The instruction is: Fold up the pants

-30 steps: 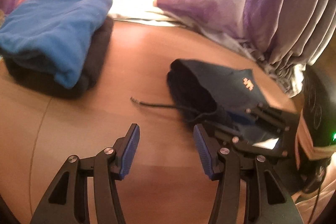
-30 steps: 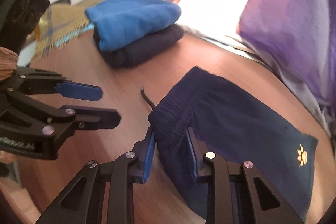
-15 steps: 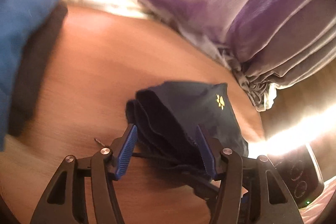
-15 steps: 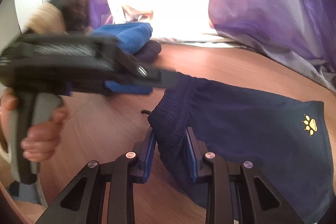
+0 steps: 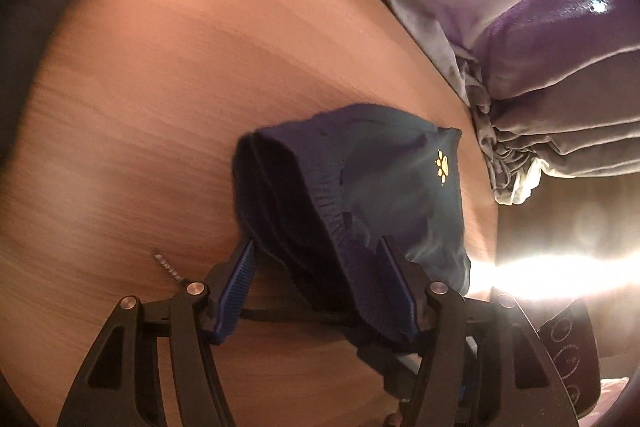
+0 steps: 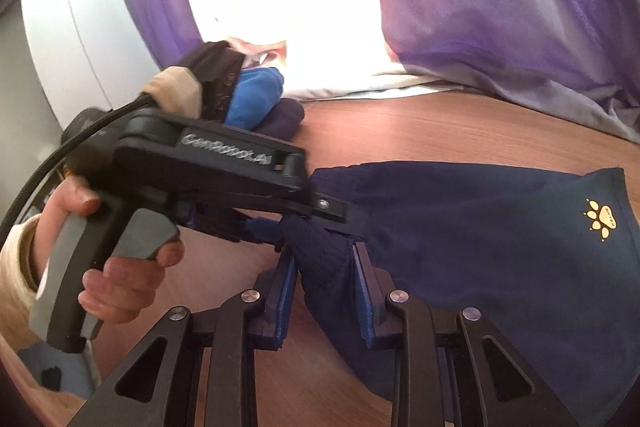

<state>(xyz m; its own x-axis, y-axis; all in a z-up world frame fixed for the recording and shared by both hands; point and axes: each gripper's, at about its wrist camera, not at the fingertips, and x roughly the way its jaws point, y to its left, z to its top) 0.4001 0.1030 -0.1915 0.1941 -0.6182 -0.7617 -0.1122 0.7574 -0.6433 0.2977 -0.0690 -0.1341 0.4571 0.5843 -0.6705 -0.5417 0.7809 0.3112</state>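
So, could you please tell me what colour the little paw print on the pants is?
The paw print is yellow-orange on the navy pants, clearest in the right wrist view.

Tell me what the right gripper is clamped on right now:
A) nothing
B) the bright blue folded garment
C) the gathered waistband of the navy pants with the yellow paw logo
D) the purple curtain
C: the right gripper pinches the bunched waistband of the navy pants between its blue pads.
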